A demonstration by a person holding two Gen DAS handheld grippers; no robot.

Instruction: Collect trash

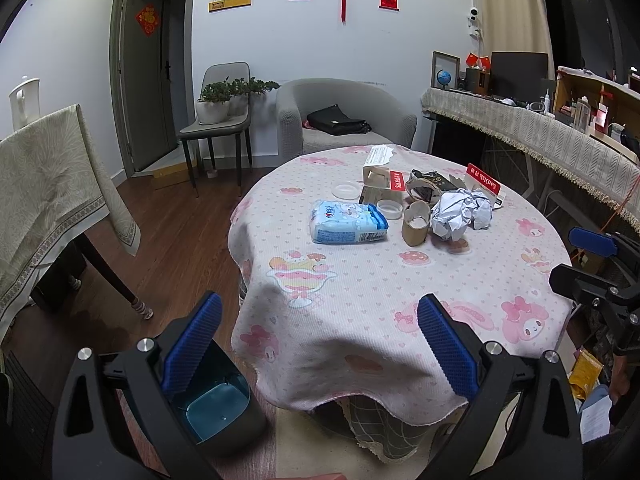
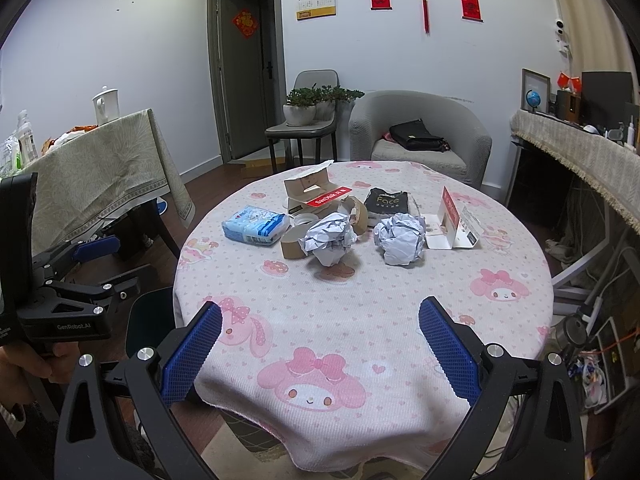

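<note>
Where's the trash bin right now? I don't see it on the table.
The trash bin sits on the floor in the left wrist view, low on the left, beside the draped round table and just behind the left tool's left finger.

"SanDisk" is being shown in white letters on the red card packaging [image 2: 330,199] lying against the cardboard box on the table, and the same brand is being displayed on a second red card [image 1: 483,183] standing at the far right of the pile. "Face" is being read in gold on the dark pouch [image 2: 387,201] behind the crumpled paper. "GenRobot.AI" is being seen printed on the black body of the left tongs [image 2: 74,326]. The wall calendar's print is being left unreadable.
</note>
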